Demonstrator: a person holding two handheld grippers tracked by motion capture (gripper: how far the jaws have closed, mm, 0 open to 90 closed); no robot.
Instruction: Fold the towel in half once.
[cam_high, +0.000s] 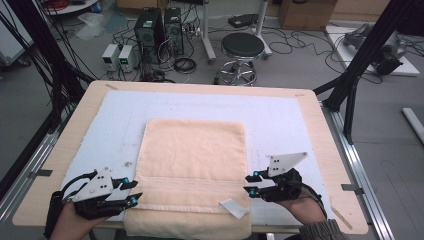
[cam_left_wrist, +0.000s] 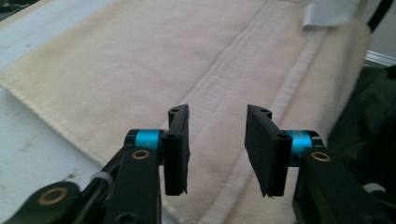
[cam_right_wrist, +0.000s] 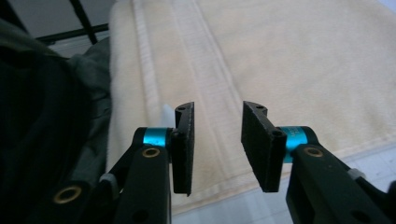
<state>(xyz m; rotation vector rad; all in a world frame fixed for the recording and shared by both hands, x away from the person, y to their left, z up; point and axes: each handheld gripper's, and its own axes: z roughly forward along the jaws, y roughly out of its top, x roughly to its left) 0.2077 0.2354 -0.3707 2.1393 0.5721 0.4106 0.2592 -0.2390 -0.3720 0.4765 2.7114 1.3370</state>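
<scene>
One cream towel (cam_high: 192, 165) lies folded on the white mat (cam_high: 280, 120) of the wooden table (cam_high: 80, 120), its near edge hanging over the table's front. Two grippers flank it. The left gripper (cam_high: 134, 192) sits at the towel's near left corner, jaws parted with nothing between them. One white label (cam_high: 233, 207), no writing readable, lies on the towel's near right part. The right gripper (cam_high: 251, 184) hovers at the right edge, jaws likewise apart and empty. One stool (cam_high: 242, 47) stands beyond the table.
</scene>
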